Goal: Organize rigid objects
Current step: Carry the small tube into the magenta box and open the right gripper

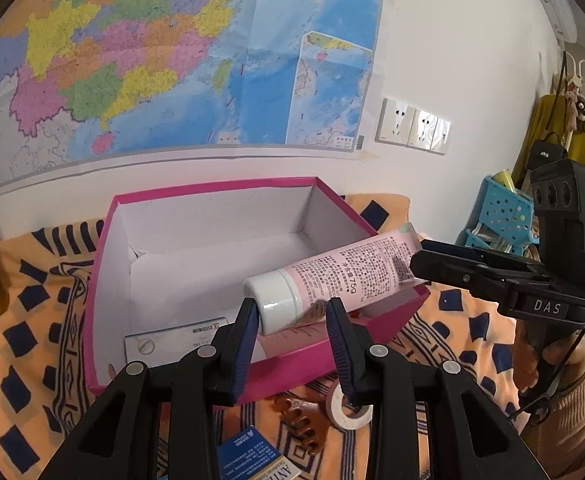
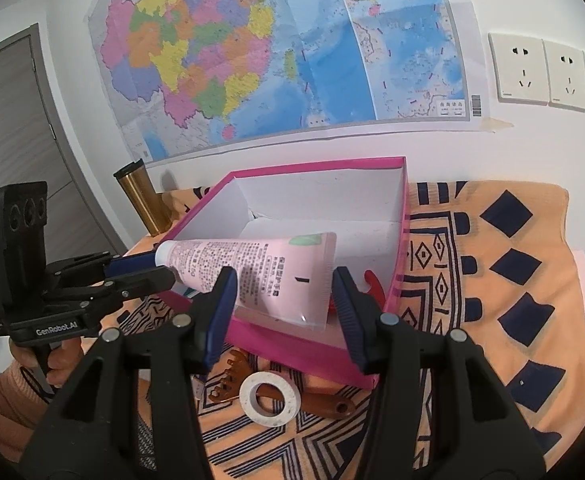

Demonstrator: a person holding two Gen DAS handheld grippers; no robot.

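A pink tube with a white cap (image 1: 332, 280) hangs across the near corner of the open pink box (image 1: 104, 264). My left gripper (image 1: 292, 320) stands around the cap end, jaws about the cap's width apart, and seems to hold it. My right gripper (image 2: 284, 296) is around the tube's flat end (image 2: 276, 280), jaws wider than the tube and not pressing it. The right gripper also shows in the left wrist view (image 1: 418, 256). A white packet (image 1: 172, 340) lies inside the box, and a red item (image 2: 374, 284) shows inside in the right wrist view.
A brown hair claw (image 2: 232, 380), a white tape roll (image 2: 270, 398) and a blue booklet (image 1: 248, 452) lie on the orange patterned cloth (image 2: 492, 280) before the box. A gold tumbler (image 2: 144, 200) stands left of the box. A map covers the wall.
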